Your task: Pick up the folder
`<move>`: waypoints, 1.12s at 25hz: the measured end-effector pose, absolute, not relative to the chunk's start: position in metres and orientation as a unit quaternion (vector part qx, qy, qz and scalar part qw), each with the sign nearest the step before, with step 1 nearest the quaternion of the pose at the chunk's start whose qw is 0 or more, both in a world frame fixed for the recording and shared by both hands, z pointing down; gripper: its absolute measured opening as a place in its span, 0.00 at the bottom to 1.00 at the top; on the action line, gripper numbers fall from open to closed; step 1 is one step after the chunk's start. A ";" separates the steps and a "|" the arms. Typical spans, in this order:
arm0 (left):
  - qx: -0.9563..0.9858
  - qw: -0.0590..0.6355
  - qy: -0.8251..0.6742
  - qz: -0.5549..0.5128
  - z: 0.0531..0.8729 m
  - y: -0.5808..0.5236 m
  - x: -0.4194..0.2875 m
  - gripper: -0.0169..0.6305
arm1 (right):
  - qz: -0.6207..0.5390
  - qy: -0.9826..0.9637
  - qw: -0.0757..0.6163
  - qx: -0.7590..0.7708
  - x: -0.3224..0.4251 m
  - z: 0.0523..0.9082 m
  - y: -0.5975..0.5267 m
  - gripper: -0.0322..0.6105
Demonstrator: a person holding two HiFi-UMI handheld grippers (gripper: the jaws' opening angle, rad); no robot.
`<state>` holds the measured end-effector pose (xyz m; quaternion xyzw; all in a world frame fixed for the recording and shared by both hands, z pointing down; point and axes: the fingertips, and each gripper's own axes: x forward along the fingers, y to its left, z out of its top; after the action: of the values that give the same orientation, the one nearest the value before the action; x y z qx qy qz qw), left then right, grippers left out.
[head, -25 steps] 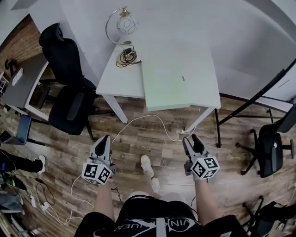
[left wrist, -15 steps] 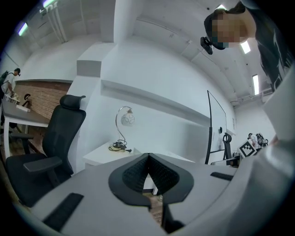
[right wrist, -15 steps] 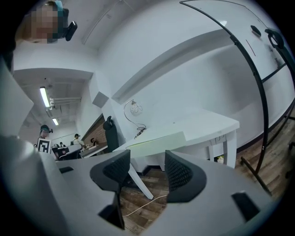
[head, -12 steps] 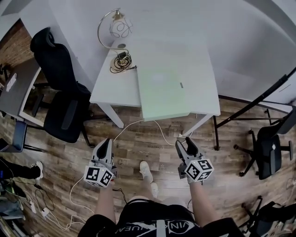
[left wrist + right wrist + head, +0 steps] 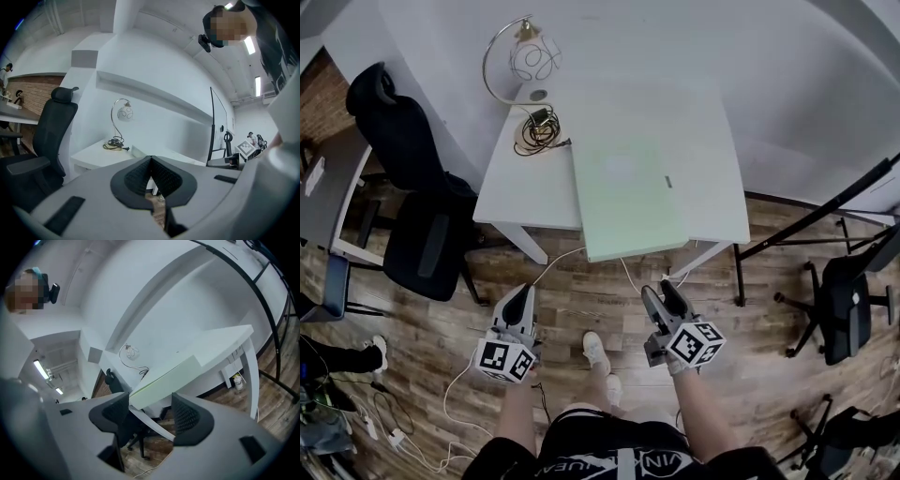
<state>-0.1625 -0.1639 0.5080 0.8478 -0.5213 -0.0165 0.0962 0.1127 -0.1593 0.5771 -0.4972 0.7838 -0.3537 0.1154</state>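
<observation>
**A:** Tool states?

**B:** Left tool (image 5: 520, 292): jaws pressed together, with nothing between them. Right tool (image 5: 659, 291): jaws spread and just been opening. Nothing sits between its pads; the folder's edge shows only beyond the gap.

**A:** Where is the folder?

**B:** The pale green folder (image 5: 628, 192) lies flat on the white counter (image 5: 722, 131), at 12 o'clock from both tools and well apart from them. Its near edge overhangs the counter's near edge toward 6 o'clock.

**A:** Anything else on the counter?

**B:** A lamp (image 5: 525, 56) with an arched stem stands at the 11 o'clock corner. A coiled cable (image 5: 534, 131) lies by its base, near the folder's far left corner. I cannot tell whether they touch.

**A:** How do the views differ?

**B:** Only the head view gives the folder's full outline, with both tools above the wood floor (image 5: 581, 300). The right gripper view sees the folder edge-on, showing the thickness of its overhanging corner and a counter leg. The left gripper view shows the lamp and the counter's corner, with only a sliver of the folder above the jaws.

**A:** Room to move?

**B:** The floor between the tools and the counter carries only a white cord (image 5: 623, 267). A black chair (image 5: 417, 216) stands at the counter's 9 o'clock. A dark metal frame (image 5: 825, 202) and a second chair (image 5: 848, 305) are toward 3 to 4 o'clock.
</observation>
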 end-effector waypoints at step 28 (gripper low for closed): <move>0.858 0.137 -0.494 0.020 0.567 -0.225 -0.140 0.05 | -0.464 0.727 0.286 -0.417 0.070 0.600 -0.241 0.55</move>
<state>-0.1396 -0.2248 0.5670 0.8580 -0.4944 0.0204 0.1374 0.0696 -0.2412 0.5995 -0.4170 0.7274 -0.4641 0.2857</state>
